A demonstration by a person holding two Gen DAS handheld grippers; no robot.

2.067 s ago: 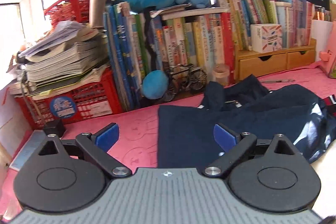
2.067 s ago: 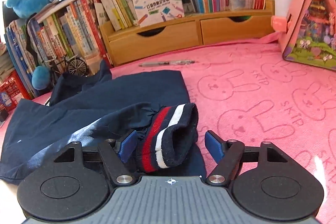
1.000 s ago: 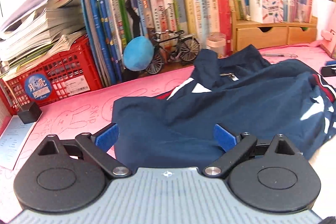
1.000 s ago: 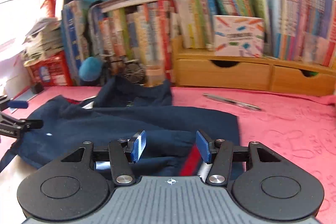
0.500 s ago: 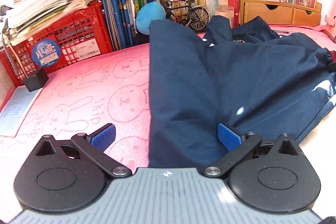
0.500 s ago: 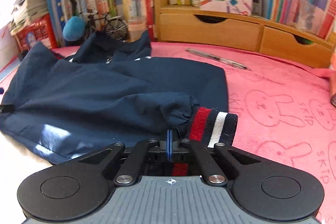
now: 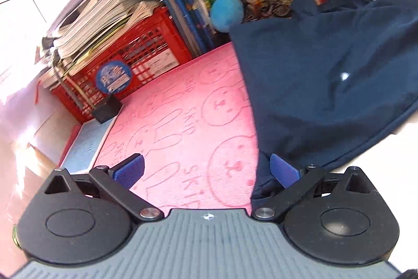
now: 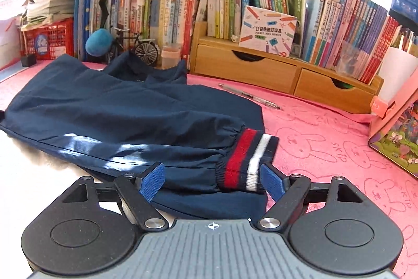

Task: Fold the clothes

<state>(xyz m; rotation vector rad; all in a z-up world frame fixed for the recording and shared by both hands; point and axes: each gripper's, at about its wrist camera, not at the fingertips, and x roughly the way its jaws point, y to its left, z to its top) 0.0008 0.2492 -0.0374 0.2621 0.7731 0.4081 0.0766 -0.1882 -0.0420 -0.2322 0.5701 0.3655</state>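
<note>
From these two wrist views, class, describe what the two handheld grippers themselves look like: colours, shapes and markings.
Both look alike. The left gripper and the right gripper each have a grey ribbed body with a small crosshair mark at its front edge, two round black discs at the sides, black link arms joined by silver pins, and two fingers faced with blue textured pads. No cables or sleeves show.

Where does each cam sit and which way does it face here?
Left wrist: on the left tool, tilted, looking down and forward over the pink bunny mat toward the red crate; its open blue pads show, the navy jacket at right.
Right wrist: on the right tool, level, facing the bookshelf and wooden drawers; its open pads flank the striped cuff.
Shared: jacket, mat, crate, blue ball, toy bicycle.
</note>
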